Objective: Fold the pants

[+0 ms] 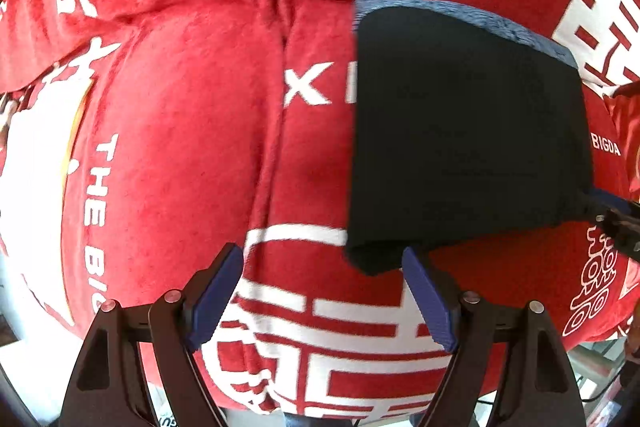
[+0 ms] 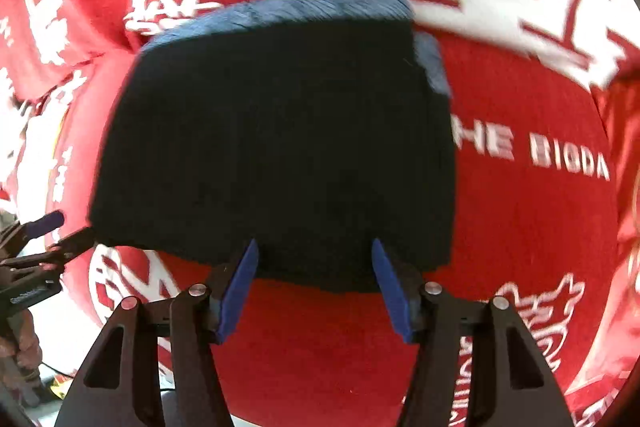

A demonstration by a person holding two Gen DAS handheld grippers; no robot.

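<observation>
The pants (image 1: 468, 131) lie folded into a compact dark block on a red blanket (image 1: 176, 131) printed with white characters and lettering. A blue ribbed band runs along the far edge of the block and shows again at its right corner in the right wrist view (image 2: 276, 155). The near edge is a rounded fold.

Left gripper (image 1: 322, 293): jaws spread wide, nothing between them. It sits just short of the near left corner of the pants. The right finger's blue pad (image 1: 430, 301) lies just beside that corner; actual contact cannot be told. The left pad is over bare blanket.

Right gripper (image 2: 314, 287): jaws spread wide, holding nothing. Both blue fingertips overlap the near edge of the pants in its own view; whether they touch the cloth or hover above it cannot be told. This view is blurred, most of all along the upper edge.

Each gripper appears at the edge of the other's view: the right one at the far right of the left wrist view (image 1: 622, 227), the left one at the far left of the right wrist view (image 2: 48, 239), beside the left corner of the pants.

The blanket (image 2: 532, 227) is wrinkled, with a deep crease running left of the pants.
</observation>
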